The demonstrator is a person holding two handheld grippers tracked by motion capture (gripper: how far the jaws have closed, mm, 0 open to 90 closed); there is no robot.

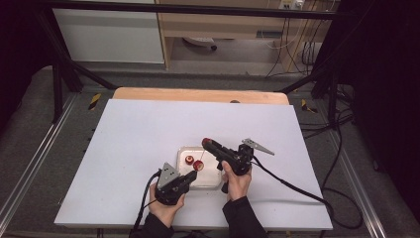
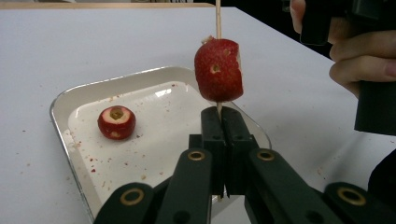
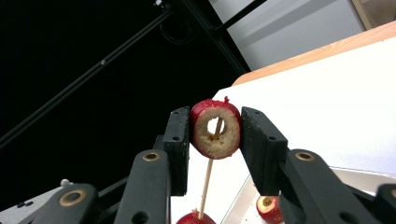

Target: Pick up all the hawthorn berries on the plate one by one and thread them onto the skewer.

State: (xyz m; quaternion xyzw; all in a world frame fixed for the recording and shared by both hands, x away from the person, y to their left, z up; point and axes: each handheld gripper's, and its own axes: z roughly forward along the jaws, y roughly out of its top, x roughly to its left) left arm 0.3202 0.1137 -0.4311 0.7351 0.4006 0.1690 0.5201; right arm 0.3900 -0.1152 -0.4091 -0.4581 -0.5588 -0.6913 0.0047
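Observation:
My left gripper point(image 2: 220, 116) is shut on the lower end of a thin wooden skewer point(image 2: 217, 18), which stands upright over the tray. One cored red fruit point(image 2: 218, 70) is threaded on the skewer just above the jaws. My right gripper point(image 3: 215, 122) is shut on a second cored red fruit point(image 3: 215, 140), with the skewer tip point(image 3: 208, 175) showing through its hole. In the high view the left gripper point(image 1: 194, 174) is at the tray's near side. The right gripper point(image 1: 207, 144) hangs above the skewer. A third red fruit point(image 2: 116, 122) lies in the tray.
A shallow white metal tray point(image 1: 214, 182) sits on the white table near the front, sprinkled with red crumbs. The person's right hand point(image 2: 359, 60) is close to the skewer. Cables trail from both grippers toward the right, and a wooden edge point(image 1: 198, 94) borders the table's far side.

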